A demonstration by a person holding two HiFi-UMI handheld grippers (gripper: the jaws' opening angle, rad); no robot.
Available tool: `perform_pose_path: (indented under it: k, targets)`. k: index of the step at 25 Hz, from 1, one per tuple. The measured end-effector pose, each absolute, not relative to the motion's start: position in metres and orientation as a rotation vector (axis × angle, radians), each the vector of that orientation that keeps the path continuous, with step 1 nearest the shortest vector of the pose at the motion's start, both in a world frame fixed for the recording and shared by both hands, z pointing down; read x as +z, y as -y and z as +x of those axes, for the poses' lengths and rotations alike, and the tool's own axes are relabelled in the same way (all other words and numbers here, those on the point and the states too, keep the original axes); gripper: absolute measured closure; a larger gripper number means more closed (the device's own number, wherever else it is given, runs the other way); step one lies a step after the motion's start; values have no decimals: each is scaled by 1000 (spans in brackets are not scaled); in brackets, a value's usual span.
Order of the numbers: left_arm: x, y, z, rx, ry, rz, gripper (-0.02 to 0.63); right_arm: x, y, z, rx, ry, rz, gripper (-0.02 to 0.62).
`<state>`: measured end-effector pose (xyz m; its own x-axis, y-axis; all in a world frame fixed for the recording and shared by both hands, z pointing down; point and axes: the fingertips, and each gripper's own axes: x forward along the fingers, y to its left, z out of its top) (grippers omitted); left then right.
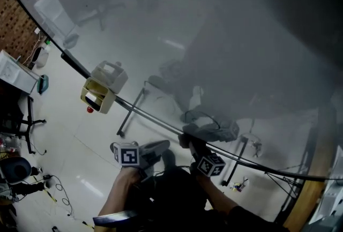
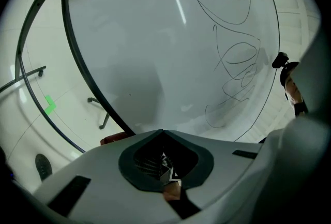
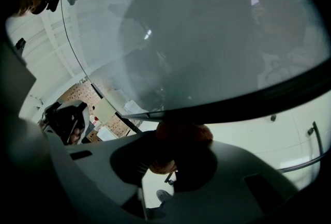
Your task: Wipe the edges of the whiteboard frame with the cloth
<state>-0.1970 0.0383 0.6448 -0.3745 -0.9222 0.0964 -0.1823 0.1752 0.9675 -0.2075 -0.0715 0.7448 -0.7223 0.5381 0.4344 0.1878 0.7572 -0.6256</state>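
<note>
The whiteboard (image 1: 225, 32) fills the upper right of the head view, and its black frame (image 1: 161, 121) runs diagonally from upper left to lower right. My right gripper (image 1: 188, 140) is at the frame's lower edge. In the right gripper view it (image 3: 176, 137) is shut on an orange-brown cloth (image 3: 183, 132), which presses against the dark frame bar (image 3: 248, 101). My left gripper (image 1: 159, 146) hovers just left of it, below the frame. Its tips (image 2: 162, 132) meet with nothing between them, facing the scribbled board (image 2: 170, 47) and its frame (image 2: 85, 75).
A beige box (image 1: 103, 88) hangs on the frame at the left. The board's stand legs (image 1: 130, 113) reach down to the white floor. An office chair (image 1: 15, 167), cables and a brick wall (image 1: 12, 24) are at the left, and a wooden post (image 1: 317, 166) at the right.
</note>
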Motion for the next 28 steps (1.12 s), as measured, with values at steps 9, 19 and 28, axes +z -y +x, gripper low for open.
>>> perform_pose_path:
  k: [9,19,28]
  targets:
    - [641,-85,-209,-1180,1585,1277,610,771,40,-224,796,2365,-344,500]
    - [655,-182,-226,-1230,1518,1352,609,781,-15,-256,837,2371,-104,500]
    - [655,-254,-244,-1203,1506,1374,610,788,-69,-287,847,2370,-14,500]
